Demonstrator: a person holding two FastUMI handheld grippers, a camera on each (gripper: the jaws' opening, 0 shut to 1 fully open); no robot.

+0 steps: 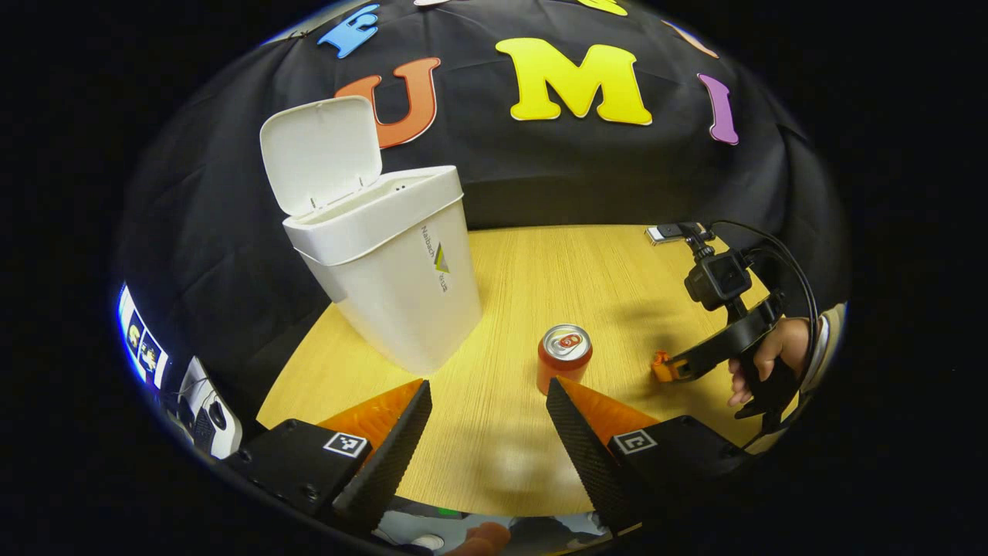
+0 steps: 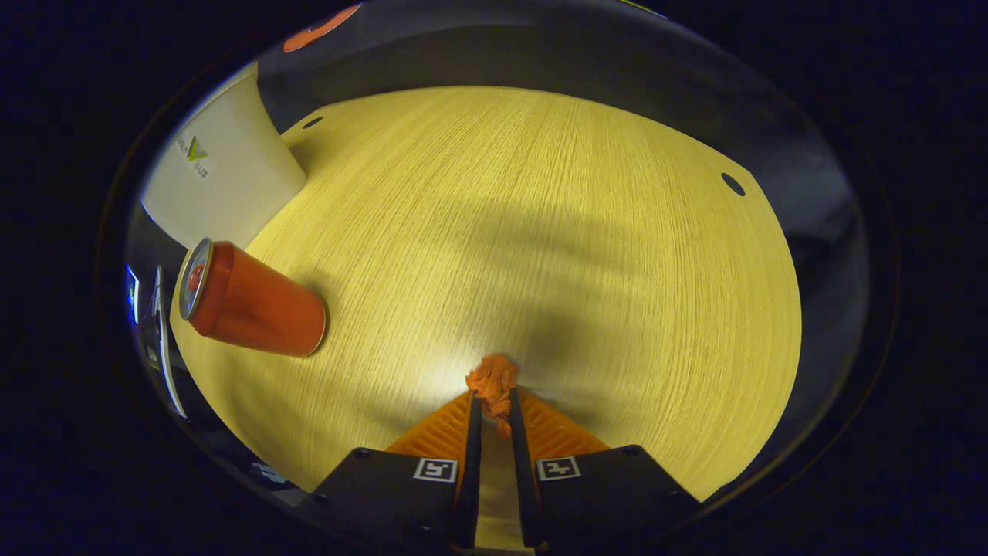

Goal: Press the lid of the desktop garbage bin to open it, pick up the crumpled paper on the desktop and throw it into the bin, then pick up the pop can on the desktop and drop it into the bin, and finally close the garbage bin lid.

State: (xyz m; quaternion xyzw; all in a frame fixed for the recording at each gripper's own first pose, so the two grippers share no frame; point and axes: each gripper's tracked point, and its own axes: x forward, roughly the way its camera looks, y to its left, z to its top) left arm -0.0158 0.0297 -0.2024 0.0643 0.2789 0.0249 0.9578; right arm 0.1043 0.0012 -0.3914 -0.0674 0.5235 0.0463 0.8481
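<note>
the right gripper [image 2: 494, 401] has its two fingers pressed close together on the crumpled paper [image 2: 492, 384], an orange wad that sticks out just past the fingertips. in the right gripper view the paper sits over the wooden desktop [image 2: 540, 232]; whether it touches the wood cannot be told. ahead and to the left of this gripper lies the view of the pop can [image 2: 251, 301], orange with a silver top, and beyond the can, further left, the lower white wall of the garbage bin [image 2: 224, 177].

in the left gripper view the same right gripper [image 1: 662, 367] shows off to the right, low over the desktop [image 1: 540, 270], held by a hand [image 1: 772, 355] with a camera mounted above it and black cables looping behind. the crumpled paper [image 1: 660, 367] shows as a small orange bit at its tip.

the left gripper [image 1: 488, 401] has its fingers spread wide with nothing between them, hanging above the near part of the desktop. just ahead and slightly right of it, close to its right fingertip, the pop can [image 1: 563, 357] stands upright. ahead to the left stands the garbage bin [image 1: 401, 262], its lid [image 1: 320, 150] tipped up and back so the top is open. bin and can stand apart from each other.
</note>
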